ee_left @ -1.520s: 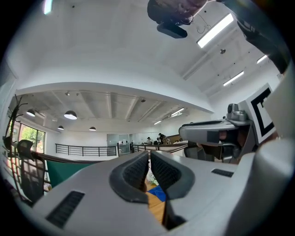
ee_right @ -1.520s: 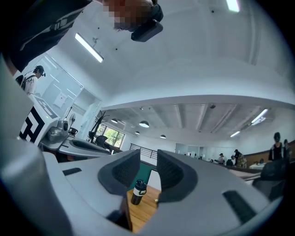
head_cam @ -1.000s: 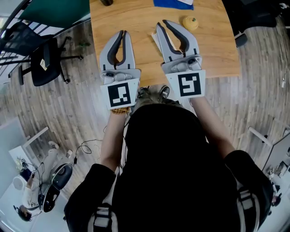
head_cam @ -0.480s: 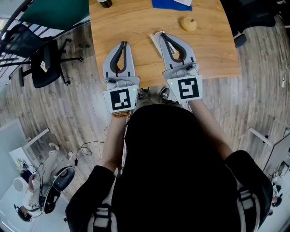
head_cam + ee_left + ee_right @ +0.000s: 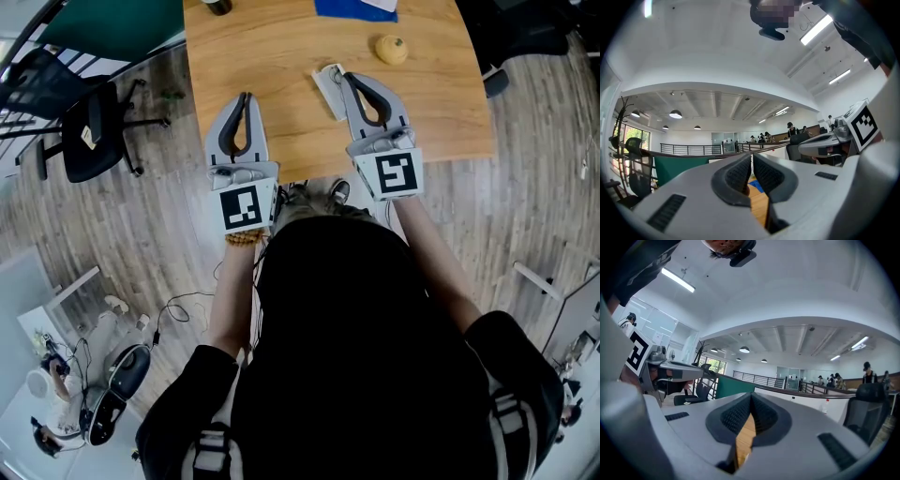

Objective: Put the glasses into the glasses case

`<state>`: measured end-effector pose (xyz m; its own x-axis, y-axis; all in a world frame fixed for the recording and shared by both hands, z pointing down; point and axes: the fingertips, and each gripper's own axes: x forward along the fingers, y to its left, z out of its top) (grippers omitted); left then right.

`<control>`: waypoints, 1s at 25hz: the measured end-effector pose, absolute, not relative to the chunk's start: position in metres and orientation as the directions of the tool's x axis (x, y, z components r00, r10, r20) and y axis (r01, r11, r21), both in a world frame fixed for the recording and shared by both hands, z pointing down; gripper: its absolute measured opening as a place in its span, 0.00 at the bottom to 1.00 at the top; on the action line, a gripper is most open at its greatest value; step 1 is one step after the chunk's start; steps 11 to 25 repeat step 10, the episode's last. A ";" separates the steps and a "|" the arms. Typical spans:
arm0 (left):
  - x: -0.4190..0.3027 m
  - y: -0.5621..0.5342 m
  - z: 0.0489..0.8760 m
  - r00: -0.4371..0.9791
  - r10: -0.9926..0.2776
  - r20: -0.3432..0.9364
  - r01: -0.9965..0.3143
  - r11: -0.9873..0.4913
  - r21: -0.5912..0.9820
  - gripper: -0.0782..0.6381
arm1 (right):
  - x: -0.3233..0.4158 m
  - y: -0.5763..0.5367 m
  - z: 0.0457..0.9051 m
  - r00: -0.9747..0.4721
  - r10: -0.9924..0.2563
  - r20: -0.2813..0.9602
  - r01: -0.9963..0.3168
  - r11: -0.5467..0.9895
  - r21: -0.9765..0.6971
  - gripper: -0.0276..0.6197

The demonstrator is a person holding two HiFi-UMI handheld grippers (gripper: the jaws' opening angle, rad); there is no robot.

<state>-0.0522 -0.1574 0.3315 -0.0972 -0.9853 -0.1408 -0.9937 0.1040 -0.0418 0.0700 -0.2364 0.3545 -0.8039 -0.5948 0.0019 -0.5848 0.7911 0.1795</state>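
Jaws of the left gripper [image 5: 246, 97] and right gripper [image 5: 346, 78] are closed and empty; the pale case [image 5: 328, 91] lies on the bench [image 5: 272, 56] just beside the right tips, no glasses visible, so open those jaws before reaching.

A small yellow round thing [image 5: 391, 49] is lying on the wooden desk [image 5: 272, 56], near a blue sheet [image 5: 354, 8] at the desk's far side. A black office chair [image 5: 94, 127] is standing on the plank floor [image 5: 169, 244] left of the desk, beside a green panel [image 5: 122, 23].
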 end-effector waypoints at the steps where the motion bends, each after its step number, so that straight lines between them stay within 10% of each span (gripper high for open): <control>1: -0.053 -0.156 0.332 -0.099 -0.985 -0.140 -0.994 0.106 -0.040 0.15 | 0.070 -0.237 0.358 -0.804 -0.595 0.011 -0.584 0.792 0.178 0.05; 25: -0.067 -0.155 0.341 -0.118 -0.986 -0.119 -0.992 0.123 -0.034 0.15 | 0.078 -0.254 0.399 -0.789 -0.589 0.175 -0.562 0.807 0.183 0.05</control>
